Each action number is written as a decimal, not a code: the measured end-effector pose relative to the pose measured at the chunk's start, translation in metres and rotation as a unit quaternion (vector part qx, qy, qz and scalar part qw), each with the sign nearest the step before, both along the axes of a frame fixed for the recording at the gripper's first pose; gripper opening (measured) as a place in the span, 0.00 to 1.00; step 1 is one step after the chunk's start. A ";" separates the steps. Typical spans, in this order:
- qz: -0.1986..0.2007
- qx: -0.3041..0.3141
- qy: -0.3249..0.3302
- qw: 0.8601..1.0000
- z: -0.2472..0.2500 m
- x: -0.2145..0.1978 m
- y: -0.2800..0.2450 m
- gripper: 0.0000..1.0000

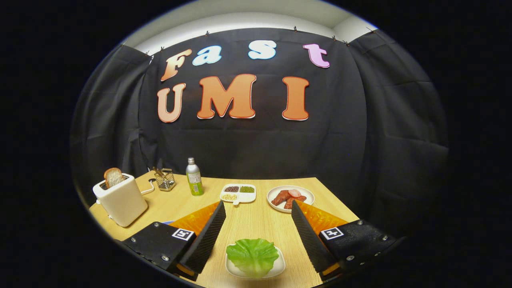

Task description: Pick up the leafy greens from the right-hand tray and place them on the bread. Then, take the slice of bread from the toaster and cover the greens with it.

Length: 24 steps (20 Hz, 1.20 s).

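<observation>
A wooden table (256, 224) stands against a black cloth wall, seen from a camera riding on a hand-held gripper (258, 210). Its 2 fingers reach forward from below, spread wide apart, with nothing between their tips and nothing pressed by either one.

Low between the 2 fingers, nearer the camera than their tips, a small white tray (276, 269) sits on the table. On it lies a leafy green (253, 255), a single cupped lettuce leaf, bright and ruffled at the edges. The fingers stand on either side of it without touching it.

Beyond the fingertips, toward the far edge of the table, is a white divided dish (238, 193) with 3 compartments: dark beans, green beans and pale yellow bits. Just to its right is a round white plate (291, 198) holding slices of reddish sausage or ham (289, 197).

At the far left of the table stands a white toaster (121, 200). A slice of bread (113, 177) pokes upright out of its top slot, its brown crust showing. Behind the toaster, a small wire basket (165, 179) holds a few items too small to make out. Beside that basket, a slim metal bottle (194, 176) with a green label stands upright.

Orange parts of the gripper body show just behind each finger. A sliver of something blue peeks out by the left finger; what it is cannot be told.
</observation>
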State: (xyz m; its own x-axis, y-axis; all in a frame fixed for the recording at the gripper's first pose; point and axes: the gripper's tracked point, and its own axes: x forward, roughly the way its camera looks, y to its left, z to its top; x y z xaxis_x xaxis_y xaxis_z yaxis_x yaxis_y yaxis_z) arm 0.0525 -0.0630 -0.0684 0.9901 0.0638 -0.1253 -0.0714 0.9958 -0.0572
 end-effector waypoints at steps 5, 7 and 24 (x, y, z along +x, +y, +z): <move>0.000 -0.005 0.035 0.999 -0.035 0.007 -0.006 0.99; 0.002 -0.011 0.048 0.999 -0.049 0.008 -0.009 0.99; 0.028 -0.042 0.151 0.987 -0.136 0.008 -0.007 0.99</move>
State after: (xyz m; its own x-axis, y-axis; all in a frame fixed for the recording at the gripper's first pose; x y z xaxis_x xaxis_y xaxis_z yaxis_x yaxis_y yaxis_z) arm 0.0607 -0.0704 -0.2046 0.9024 0.0941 -0.4205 -0.1521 0.9826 -0.1064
